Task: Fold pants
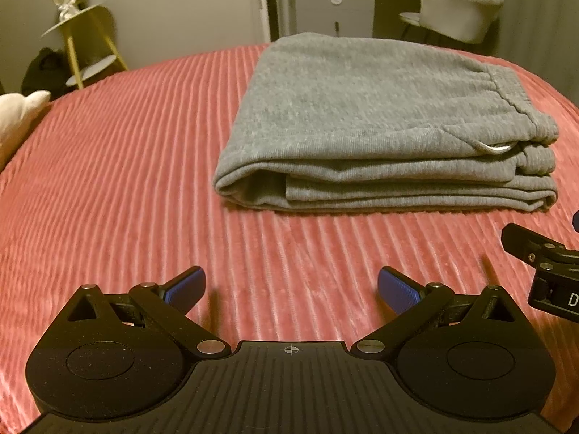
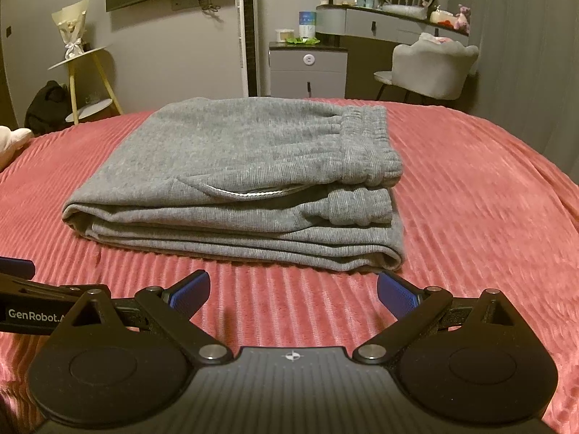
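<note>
Standing wide apart, the jaws of the left gripper [image 1: 289, 291] held nothing, their blue pads [image 1: 184, 287] hovering over bare bedspread at the bottom of the left wrist view. The right gripper [image 2: 293, 291] was likewise spread open and empty in the lower part of its own view, its right pad [image 2: 396, 294] just short of the near right corner of the pants. Each tool showed in the other's camera: part of the right one jutted in at the right edge of the left view, and the left one lay along the lower left edge of the right view.

Beyond the pads, the gray pants [image 2: 235, 181] lay folded into a thick rectangular stack on the pink ribbed bedspread [image 2: 470, 199]. In the right wrist view they filled the centre of the frame; in the left wrist view they sat right of centre. The elastic waistband [image 2: 372, 148] ran along the stack's right side, and a white drawstring [image 2: 249, 192] peeked from under the top layer.

Farther back, a yellow-legged side table [image 2: 90, 72] stood at upper left, a gray cabinet [image 2: 307, 68] at upper centre, and a gray chair [image 2: 430, 68] at upper right.
</note>
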Tool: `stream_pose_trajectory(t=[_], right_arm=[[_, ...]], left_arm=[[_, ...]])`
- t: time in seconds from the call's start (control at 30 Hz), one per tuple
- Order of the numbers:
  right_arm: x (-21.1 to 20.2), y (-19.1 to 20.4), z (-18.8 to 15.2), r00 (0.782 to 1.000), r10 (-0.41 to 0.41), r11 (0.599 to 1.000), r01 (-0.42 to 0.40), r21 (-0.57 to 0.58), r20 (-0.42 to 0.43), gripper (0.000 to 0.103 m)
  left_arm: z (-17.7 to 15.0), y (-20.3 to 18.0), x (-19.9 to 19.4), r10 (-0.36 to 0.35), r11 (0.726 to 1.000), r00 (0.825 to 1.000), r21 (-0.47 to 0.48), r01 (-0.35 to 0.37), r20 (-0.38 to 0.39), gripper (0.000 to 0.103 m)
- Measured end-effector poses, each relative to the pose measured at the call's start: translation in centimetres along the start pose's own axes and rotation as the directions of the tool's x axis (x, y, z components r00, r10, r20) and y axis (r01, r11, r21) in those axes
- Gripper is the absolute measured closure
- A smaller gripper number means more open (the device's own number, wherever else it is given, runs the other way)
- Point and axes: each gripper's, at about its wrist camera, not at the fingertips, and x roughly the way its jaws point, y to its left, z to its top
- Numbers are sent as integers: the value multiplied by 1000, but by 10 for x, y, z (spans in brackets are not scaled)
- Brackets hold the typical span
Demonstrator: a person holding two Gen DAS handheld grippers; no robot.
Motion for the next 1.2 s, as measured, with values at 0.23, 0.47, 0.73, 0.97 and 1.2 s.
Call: stream_pose_trajectory(t=[0.23, 0.47, 0.73, 0.97, 1.2], right_arm=[[-1, 1, 0, 1000, -2, 1000, 2, -4, 1, 4], [-1, 1, 0, 1000, -3, 1000, 3, -5, 0, 4], [-1, 1, -1, 1000, -1, 1000, 1, -9, 1, 4], [-2, 0, -1, 1000, -1, 1000, 1, -9, 2, 4], [-2, 0, -1, 1000, 0, 1000, 0, -7, 1, 4]], left_arm=[[0, 0, 0, -1, 1000, 1000, 2, 1, 2, 0], [0, 0, -1, -2, 1000, 1000, 0, 2, 2, 0], [0, 0, 0, -3, 1000, 1000, 1, 3, 2, 0], [0, 0, 0, -3, 1000, 1000, -1, 3, 2, 0], [0, 0, -1, -2, 1000, 1000, -5, 2, -1, 0]])
